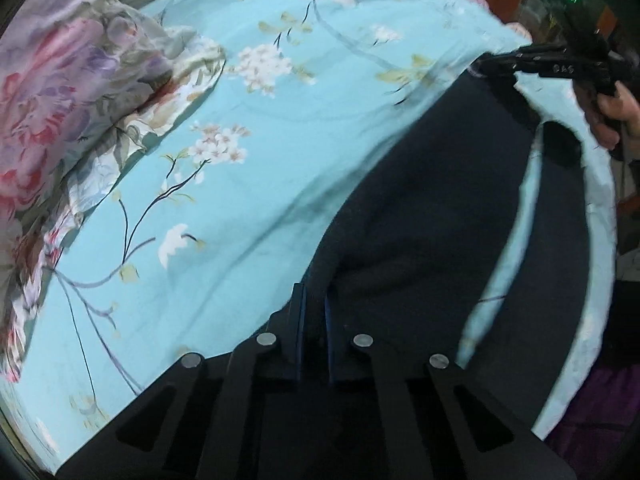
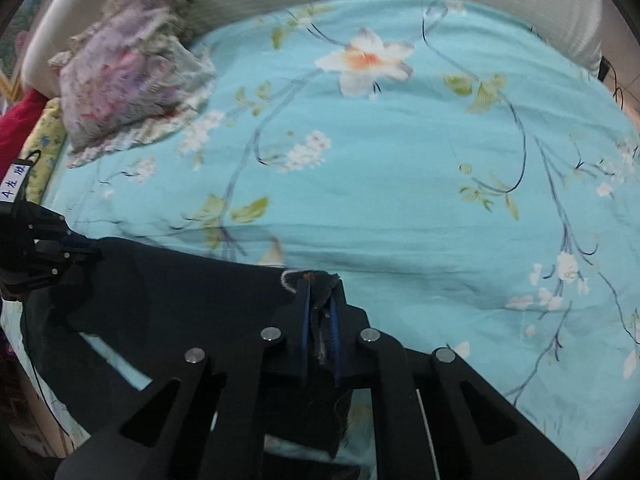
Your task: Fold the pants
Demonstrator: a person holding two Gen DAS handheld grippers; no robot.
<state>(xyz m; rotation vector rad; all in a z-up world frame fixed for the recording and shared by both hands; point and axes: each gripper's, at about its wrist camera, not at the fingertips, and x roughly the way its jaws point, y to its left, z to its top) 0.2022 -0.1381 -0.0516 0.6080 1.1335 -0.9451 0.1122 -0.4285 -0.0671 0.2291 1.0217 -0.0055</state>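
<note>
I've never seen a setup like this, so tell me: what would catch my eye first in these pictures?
First, the bright turquoise bedspread printed with blossoms, filling most of both views. Across its near edge lie dark pants, pinched at one end by the left tool and at the other by the right tool. A crumpled pink-and-purple floral pillow sits at the far left corner.

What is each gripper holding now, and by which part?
Both hold the dark pants. The right gripper pinches a bunched corner of one edge; the left gripper pinches the same edge further along. Which garment part cannot be told.
</note>
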